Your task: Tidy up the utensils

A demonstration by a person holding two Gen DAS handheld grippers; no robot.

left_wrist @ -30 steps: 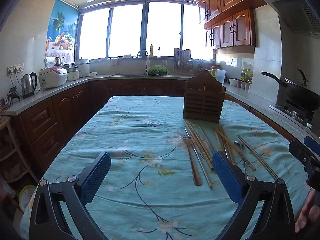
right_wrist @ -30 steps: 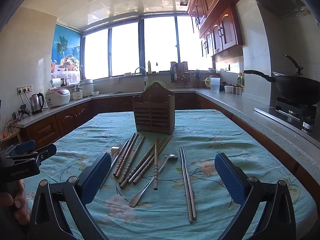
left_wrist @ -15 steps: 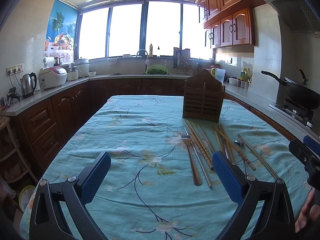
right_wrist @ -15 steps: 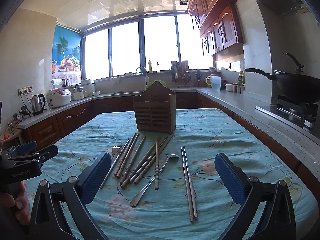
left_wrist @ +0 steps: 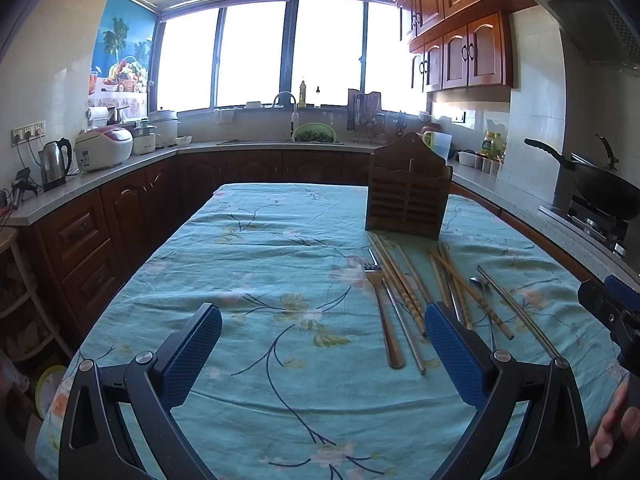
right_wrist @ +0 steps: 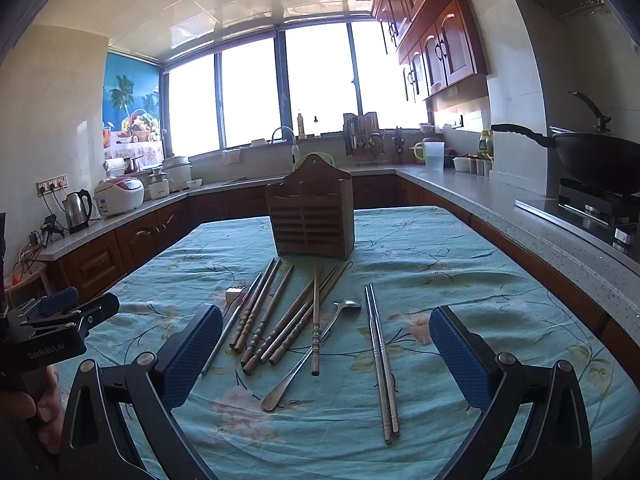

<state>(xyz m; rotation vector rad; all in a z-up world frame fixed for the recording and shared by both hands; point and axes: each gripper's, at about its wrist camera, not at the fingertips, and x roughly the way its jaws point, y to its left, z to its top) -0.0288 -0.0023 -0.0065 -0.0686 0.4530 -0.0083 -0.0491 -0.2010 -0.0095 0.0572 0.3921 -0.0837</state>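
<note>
- Utensils are lying loose on the table, which is wearing a teal floral cloth; I am seeing them from both wrist cameras.
- I am holding the left gripper above the near left part of the table, jaws spread wide and gripping nothing.
- I am holding the right gripper above the near edge, facing the utensils, jaws likewise spread wide and empty.
- A wooden utensil holder is standing upright past the far ends of the utensils, near the table's middle.
- Wooden chopsticks are lying in a loose fan just in front of the holder, several touching or overlapping.
- A metal chopstick pair is lying side by side to the right of the fan, apart from it.
- A spoon is lying between the fan and the metal pair, bowl pointing toward the holder.
- A fork is lying at the left edge of the group, tines toward the holder.
- A hand is showing at the lower right edge of the left wrist view, gripping the other tool's handle.
</note>
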